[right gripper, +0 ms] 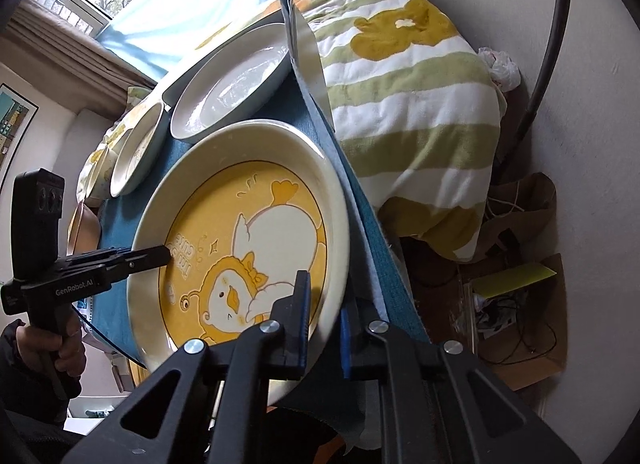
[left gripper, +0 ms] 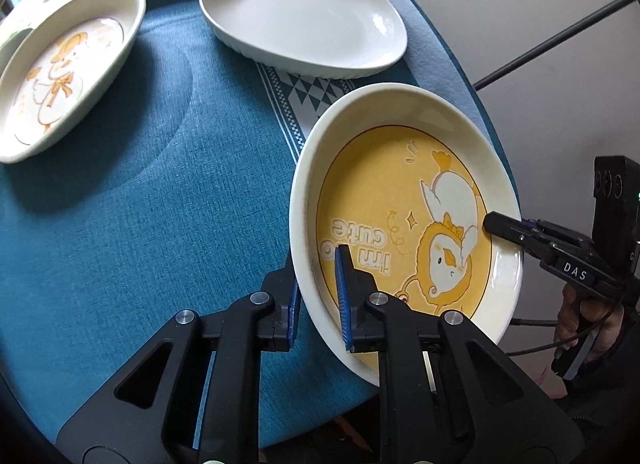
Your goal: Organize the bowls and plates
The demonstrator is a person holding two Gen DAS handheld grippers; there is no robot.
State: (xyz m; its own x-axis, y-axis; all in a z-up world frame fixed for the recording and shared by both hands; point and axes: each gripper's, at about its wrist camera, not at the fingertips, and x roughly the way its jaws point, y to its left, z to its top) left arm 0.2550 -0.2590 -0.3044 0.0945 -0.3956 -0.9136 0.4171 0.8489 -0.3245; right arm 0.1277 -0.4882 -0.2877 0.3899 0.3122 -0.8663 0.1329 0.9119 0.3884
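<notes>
A round cream plate (left gripper: 400, 200) with a yellow centre and a duck cartoon sits at the right edge of the blue tablecloth (left gripper: 160, 204). My left gripper (left gripper: 318, 300) is shut on its near rim, one pad inside the plate and one outside. My right gripper (left gripper: 490, 222) pinches the opposite rim. In the right wrist view the same plate (right gripper: 248, 200) fills the middle. My right gripper (right gripper: 324, 328) is shut on its rim, and my left gripper (right gripper: 160, 256) clamps the far side, held by a hand.
A plain white oval dish (left gripper: 304, 20) lies behind the plate, and an oval dish with an orange duck drawing (left gripper: 64, 68) lies at the left. A striped blanket with yellow flowers (right gripper: 400, 84) lies beyond the table edge. A cardboard box (right gripper: 520, 304) with cables stands on the floor.
</notes>
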